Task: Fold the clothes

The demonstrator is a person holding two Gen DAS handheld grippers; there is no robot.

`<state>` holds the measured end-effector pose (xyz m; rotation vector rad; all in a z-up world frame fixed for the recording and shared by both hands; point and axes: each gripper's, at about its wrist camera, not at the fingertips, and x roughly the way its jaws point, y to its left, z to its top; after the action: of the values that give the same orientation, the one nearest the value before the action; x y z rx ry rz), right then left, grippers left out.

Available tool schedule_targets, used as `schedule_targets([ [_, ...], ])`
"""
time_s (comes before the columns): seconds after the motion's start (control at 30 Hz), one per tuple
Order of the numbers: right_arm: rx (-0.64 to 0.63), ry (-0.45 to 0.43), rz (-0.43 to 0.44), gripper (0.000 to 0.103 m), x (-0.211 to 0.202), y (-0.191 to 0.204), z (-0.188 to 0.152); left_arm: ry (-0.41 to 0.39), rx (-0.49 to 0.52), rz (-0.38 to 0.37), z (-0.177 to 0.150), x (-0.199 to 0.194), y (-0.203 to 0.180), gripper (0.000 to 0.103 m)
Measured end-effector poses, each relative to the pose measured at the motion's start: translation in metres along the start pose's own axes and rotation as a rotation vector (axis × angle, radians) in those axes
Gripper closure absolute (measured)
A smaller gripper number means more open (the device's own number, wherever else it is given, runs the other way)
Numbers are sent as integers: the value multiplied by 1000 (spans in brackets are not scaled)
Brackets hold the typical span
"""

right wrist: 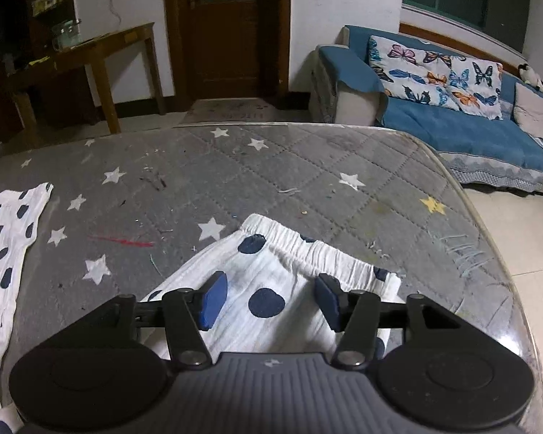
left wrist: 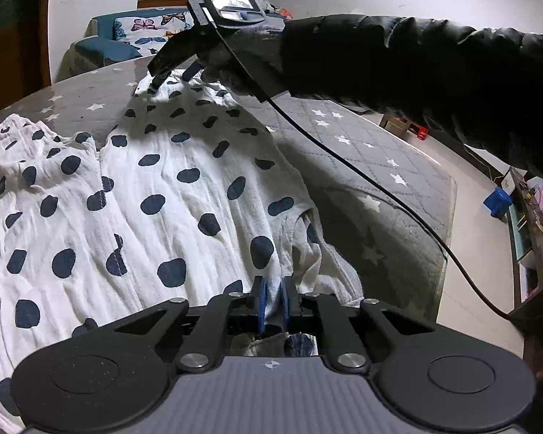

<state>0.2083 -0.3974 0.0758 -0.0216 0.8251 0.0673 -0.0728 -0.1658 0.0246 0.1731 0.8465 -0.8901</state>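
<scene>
On the star-print mat (right wrist: 271, 166), spotted trousers (left wrist: 184, 188) lie spread. Our left gripper (left wrist: 273, 303) pinches a fold; right gripper (right wrist: 269, 300) is open over the waistband (right wrist: 307, 249). Risk: one-sided pull bunches fabric, though grip depth looks unclear.

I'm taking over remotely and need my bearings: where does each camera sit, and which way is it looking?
Left wrist: on the left gripper, shut on the spotted garment, looking along it across the table to the right gripper and the person's black sleeve.
Right wrist: on the open right gripper, above the garment's waistband, facing the door and sofa.
Shared: garment, star-patterned table, sofa.
</scene>
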Motion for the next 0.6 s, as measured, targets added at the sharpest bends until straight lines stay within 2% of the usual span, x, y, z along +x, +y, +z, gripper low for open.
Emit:
schedule_targets([
  [0.13,11,-15,3,49,-14,-2,0,-13,-7,24,2,0,-2,77],
  [0.37,-15,6,65,49,-42,14,-26,-90,-49,99,7,-23,6,76],
  [0.5,-18,21,41,48,-38,18,-37,-97,-92,171,2,-33,20,76],
  [0.6,-1,31,15,48,-36,19,-32,-95,-136,237,-5,-42,33,76],
])
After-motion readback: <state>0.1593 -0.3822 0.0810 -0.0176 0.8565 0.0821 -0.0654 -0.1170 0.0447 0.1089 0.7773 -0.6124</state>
